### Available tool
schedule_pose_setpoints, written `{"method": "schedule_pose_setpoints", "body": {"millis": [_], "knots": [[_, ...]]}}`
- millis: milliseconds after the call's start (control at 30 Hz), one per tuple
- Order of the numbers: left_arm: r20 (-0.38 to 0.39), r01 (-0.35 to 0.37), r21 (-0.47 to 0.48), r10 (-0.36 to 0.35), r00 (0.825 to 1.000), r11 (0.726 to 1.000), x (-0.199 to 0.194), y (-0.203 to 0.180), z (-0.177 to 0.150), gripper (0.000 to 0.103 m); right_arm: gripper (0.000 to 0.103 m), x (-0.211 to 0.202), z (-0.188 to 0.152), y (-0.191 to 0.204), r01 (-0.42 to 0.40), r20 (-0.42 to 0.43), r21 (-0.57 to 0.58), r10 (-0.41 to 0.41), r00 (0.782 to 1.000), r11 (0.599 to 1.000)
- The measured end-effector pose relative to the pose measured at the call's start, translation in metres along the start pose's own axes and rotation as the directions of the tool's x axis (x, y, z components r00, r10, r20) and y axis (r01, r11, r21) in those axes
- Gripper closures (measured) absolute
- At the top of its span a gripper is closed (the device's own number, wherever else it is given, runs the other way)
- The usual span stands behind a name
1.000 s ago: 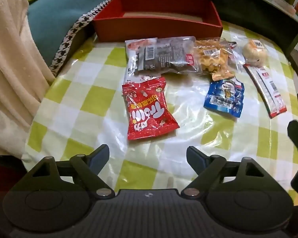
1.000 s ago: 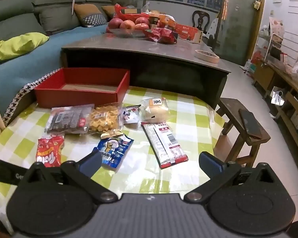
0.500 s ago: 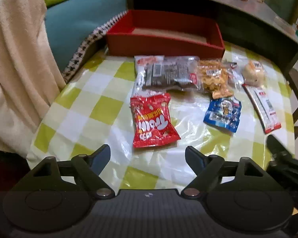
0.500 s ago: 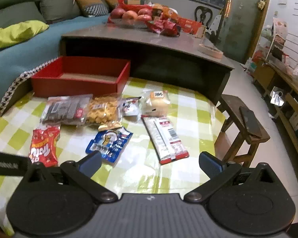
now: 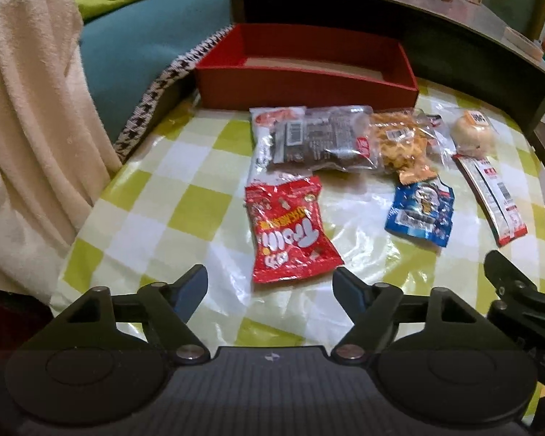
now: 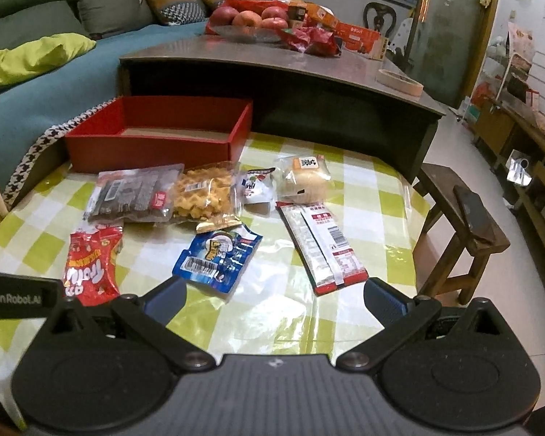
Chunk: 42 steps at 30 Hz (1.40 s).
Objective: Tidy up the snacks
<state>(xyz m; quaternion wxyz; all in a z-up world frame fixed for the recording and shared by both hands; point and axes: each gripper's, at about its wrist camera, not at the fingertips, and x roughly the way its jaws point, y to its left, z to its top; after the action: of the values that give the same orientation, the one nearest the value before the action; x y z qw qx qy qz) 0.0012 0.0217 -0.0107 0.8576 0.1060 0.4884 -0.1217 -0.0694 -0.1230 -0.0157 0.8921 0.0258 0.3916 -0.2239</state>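
Snack packets lie scattered on the green-checked plastic tablecloth (image 5: 134, 218) before an open red cardboard box (image 5: 305, 83) (nothing visible inside), the red foil gummy bag (image 5: 290, 232) nearest the left gripper (image 5: 270, 287), whose empty jaws have just been narrowing, while the right gripper (image 6: 272, 298) hovers wide open, empty.

Both grippers are matte black: a ribbed centre plate flanked by two round housings, with angular linkage arms pinned by silver screws. The left gripper (image 5: 270, 283) and right gripper (image 6: 274, 296) carry dark blue finger pads. White "GenRobot.AI" lettering marks one side bar.
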Motion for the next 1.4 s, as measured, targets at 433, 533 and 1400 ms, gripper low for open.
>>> {"method": "schedule_pose_setpoints", "body": {"millis": [433, 533, 1400], "knots": [[-0.031, -0.01, 0.012, 0.011, 0.999, 1.0, 0.009, -0.003, 0.002, 0.019, 0.0, 0.012, 0.0, 0.0, 0.005, -0.035, 0.006, -0.005, 0.999, 1.0], [-0.028, -0.014, 0.017, 0.014, 1.0, 1.0, 0.008, -0.003, 0.002, 0.019, 0.0, 0.013, -0.001, 0.001, 0.007, -0.04, -0.002, -0.007, 0.999, 1.0], [-0.02, -0.013, 0.056, 0.014, 1.0, 0.998, 0.008, -0.011, 0.001, 0.017, 0.0, 0.017, -0.004, 0.007, 0.0, -0.056, -0.02, -0.001, 0.998, 1.0]]}}
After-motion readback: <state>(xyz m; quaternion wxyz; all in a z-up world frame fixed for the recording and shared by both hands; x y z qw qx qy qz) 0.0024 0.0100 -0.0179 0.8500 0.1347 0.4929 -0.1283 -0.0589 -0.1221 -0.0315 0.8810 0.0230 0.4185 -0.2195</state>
